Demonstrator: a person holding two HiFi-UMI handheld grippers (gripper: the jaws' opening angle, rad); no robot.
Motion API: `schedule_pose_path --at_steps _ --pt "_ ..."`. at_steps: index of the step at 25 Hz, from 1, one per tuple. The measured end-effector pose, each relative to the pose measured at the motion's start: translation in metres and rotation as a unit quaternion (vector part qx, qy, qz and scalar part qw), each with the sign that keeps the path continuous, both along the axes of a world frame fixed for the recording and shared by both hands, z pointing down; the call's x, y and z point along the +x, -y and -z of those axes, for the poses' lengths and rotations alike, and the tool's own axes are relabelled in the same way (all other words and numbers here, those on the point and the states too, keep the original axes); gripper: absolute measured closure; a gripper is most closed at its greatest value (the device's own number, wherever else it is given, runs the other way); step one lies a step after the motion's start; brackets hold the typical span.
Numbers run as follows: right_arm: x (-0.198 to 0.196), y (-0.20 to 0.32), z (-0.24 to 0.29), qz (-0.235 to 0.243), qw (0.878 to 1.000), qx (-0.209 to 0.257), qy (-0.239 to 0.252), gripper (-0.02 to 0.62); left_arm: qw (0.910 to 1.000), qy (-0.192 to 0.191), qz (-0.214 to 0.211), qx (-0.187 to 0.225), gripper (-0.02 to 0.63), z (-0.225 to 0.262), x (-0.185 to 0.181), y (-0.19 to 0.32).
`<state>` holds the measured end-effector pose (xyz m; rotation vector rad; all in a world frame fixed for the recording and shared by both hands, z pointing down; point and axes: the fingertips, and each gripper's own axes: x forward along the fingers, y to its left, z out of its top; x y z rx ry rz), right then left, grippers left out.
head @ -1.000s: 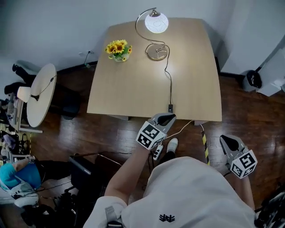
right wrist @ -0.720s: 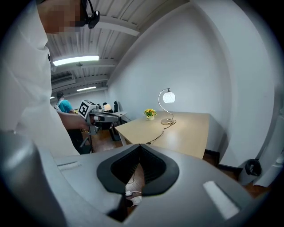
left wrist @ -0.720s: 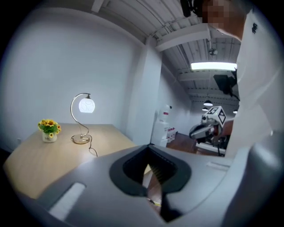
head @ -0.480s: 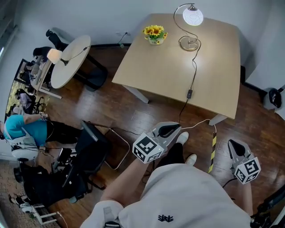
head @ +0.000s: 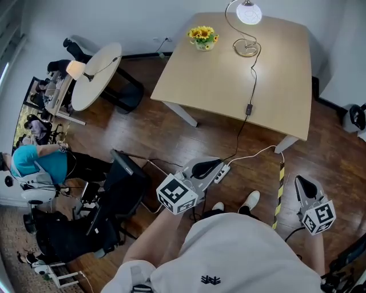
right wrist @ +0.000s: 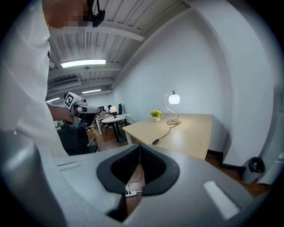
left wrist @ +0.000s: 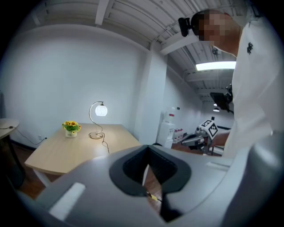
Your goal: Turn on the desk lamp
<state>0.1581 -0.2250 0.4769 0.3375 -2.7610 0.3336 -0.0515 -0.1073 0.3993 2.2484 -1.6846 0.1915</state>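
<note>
your left tongs [head: 209, 167] and right tongs [head: 301, 184] are both pinched closed, tips meeting with nothing between them. they hang low over the wooden floor [head: 171, 137], well short of the worktop [head: 217, 86]. the desk lamp [head: 249, 12] stands at the worktop's far edge by the wall, its round shade glowing. near it on the left, a small pot [head: 203, 43] holds a bunch of yellow sunflowers. the lamp's cord [head: 252, 80] runs from the base toward you to an inline switch [head: 249, 109] close to the near edge. it then drops over that edge to a power strip [head: 221, 173] on the floor, just beside your left tongs. open wood spreads left of the cord. a black chair [head: 123, 189] stands close on your left, with a round table [head: 97, 74] beyond it. a yellow-and-black striped strip [head: 279, 189] lies on the floor between your tongs.
</note>
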Motion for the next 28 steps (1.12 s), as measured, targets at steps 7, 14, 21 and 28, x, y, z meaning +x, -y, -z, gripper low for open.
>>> schedule_pose_path --at_steps 7,14,21,28 --pt "-0.022 -0.041 0.014 0.002 1.0 0.019 -0.009 0.586 0.9993 -0.005 -0.007 0.036 0.588 0.01 -0.014 -0.046" --pt "-0.054 -0.117 0.033 -0.01 0.999 0.033 -0.01 0.577 0.9985 -0.015 0.008 0.053 0.588 0.02 -0.056 -0.135" --pt "-0.086 -0.213 0.037 -0.044 0.997 0.056 -0.017 0.572 0.9974 -0.025 -0.005 0.067 0.588 0.015 -0.097 -0.23" --pt "-0.065 -0.274 0.058 -0.088 0.993 0.074 -0.02 0.569 0.9956 -0.035 -0.039 0.078 0.588 0.02 -0.091 -0.271"
